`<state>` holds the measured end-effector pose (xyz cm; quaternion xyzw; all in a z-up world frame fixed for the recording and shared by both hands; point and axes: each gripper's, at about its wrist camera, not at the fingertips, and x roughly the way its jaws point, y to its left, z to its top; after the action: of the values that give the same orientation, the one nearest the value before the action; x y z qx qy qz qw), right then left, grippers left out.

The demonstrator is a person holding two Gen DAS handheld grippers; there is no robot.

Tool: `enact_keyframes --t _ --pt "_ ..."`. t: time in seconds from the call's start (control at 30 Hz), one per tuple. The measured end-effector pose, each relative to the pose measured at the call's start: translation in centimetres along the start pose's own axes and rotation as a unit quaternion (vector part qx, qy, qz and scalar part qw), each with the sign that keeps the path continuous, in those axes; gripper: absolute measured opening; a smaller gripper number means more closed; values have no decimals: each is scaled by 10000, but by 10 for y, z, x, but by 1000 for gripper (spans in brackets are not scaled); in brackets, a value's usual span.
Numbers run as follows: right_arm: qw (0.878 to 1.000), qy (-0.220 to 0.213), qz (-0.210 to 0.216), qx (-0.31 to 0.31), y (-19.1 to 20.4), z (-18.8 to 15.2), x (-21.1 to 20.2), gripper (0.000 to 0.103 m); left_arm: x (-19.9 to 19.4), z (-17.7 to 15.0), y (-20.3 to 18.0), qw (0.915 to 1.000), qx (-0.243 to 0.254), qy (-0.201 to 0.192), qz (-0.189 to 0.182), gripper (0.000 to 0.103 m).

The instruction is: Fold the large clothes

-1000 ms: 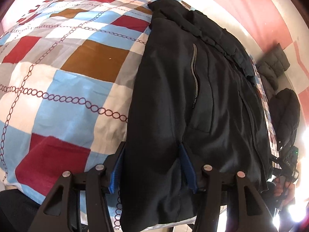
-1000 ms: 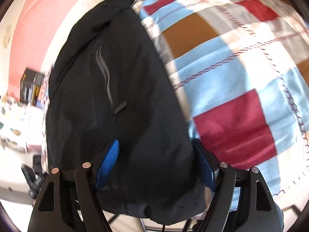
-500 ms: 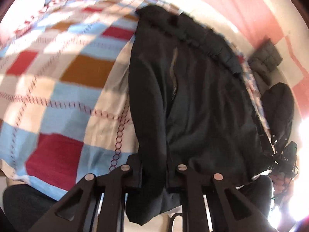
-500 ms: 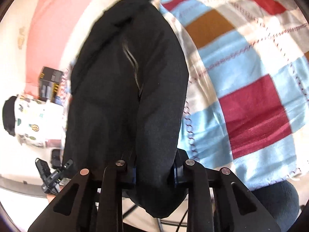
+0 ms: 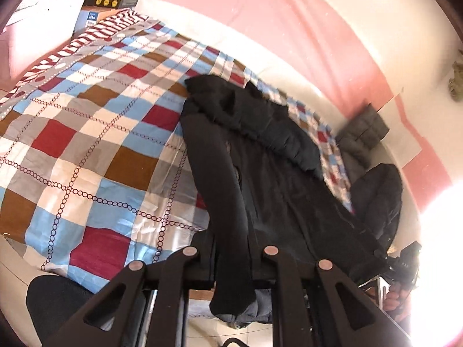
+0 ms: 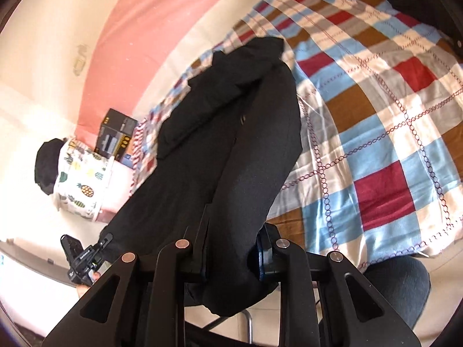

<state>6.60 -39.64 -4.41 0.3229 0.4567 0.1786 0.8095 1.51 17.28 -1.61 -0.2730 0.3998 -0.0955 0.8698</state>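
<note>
Left tongs (image 5: pixel 231 256) clenched on the near hem of the black jacket (image 5: pixel 260 173); cloth bunched between the jaws, a tail hanging below them. Right tongs (image 6: pixel 231 245) same: clamped on the other hem corner of the jacket (image 6: pixel 231 144), blue pads (image 6: pixel 262 257) pinching a thick fold. Both sets of jaws have just closed down onto the fabric.

Jacket runs from the tongs out across the checked bed (image 5: pixel 86 144), collar end at the far side near the pink wall (image 5: pixel 275 29). Hem end is off the bed, the rest lying on it.

Handling, my read: soft, padded, fairly heavy for cloth, shell looks smooth so may creep out of a shallow pinch. Sags between grip points. Best hold is where they are now: hem corners, deep bite through all layers. Carry both ends level toward the collar, or the middle will slump.
</note>
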Motion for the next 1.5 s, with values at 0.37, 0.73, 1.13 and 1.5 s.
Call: enact_keyframes --t 0.37,0.73,1.13,1.5 --pt "9989 -372 284 72 17 -8 -48 23 -50 -3 -10 9992 -96 -247 -297 14" --pt "9955 -685 636 -122 36 71 -23 24 -14 75 -35 9952 -8 -779 -594 14" --pt "9953 -780 559 -160 62 225 59 24 95 218 -48 9947 -95 -850 -565 14" --pt "9987 -225 -193 411 28 330 197 25 248 298 -11 9988 -396 -177 242 15"
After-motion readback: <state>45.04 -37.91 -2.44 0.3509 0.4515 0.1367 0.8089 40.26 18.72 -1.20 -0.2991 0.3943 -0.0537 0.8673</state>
